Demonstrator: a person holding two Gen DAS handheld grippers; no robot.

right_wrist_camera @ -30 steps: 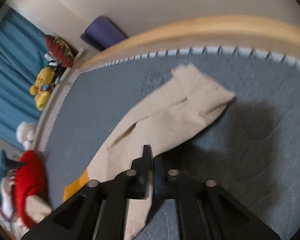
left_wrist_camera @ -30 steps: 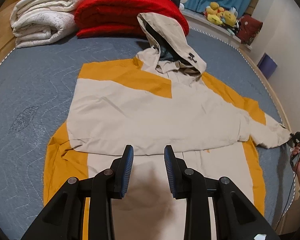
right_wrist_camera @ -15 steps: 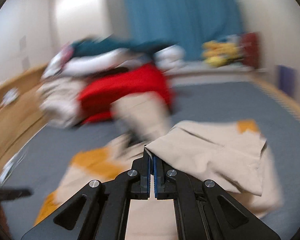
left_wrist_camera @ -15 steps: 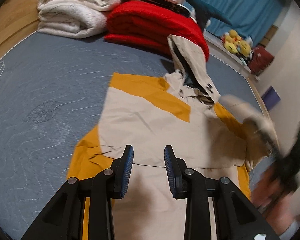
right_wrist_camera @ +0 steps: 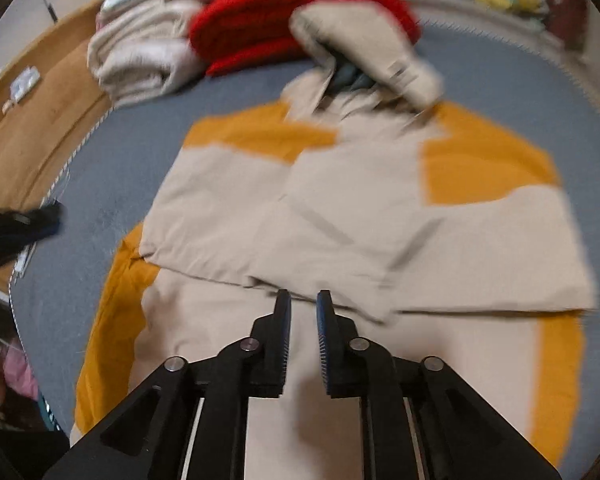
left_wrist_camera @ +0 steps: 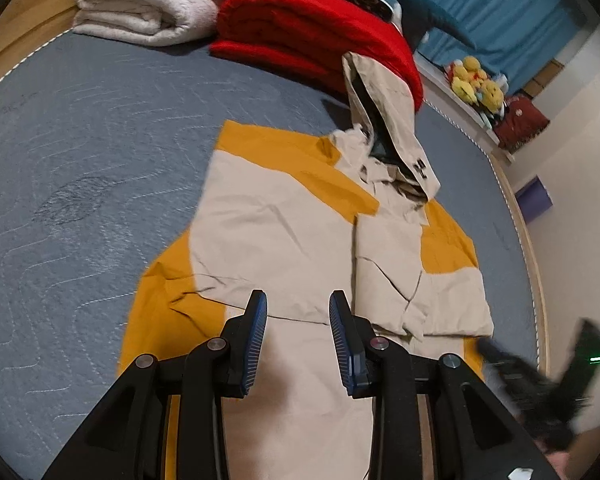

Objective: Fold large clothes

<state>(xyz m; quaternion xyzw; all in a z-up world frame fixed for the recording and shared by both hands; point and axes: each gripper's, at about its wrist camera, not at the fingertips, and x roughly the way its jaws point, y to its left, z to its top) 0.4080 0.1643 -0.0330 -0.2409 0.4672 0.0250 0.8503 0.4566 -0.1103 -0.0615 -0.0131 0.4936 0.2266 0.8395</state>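
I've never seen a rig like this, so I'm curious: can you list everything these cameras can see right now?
hooded jacket: one, beige and orange, spread on the bed, both sleeves folded across the body
bed cover: one, grey quilted
red blanket: one, folded, behind the hood
white blanket: one, folded, left of the red
plush toys: several, yellow, on the ledge by the blue curtain
left gripper: open, over the hem
right gripper: slightly open, empty

- Left black plastic two-finger gripper (left_wrist_camera: 298,300): angular linkage arms, round silver pivot screws, ribbed blue finger pads (left_wrist_camera: 257,340).
- Right black plastic two-finger gripper (right_wrist_camera: 303,300): identical build, silver screws, blue ribbed pads (right_wrist_camera: 325,340).
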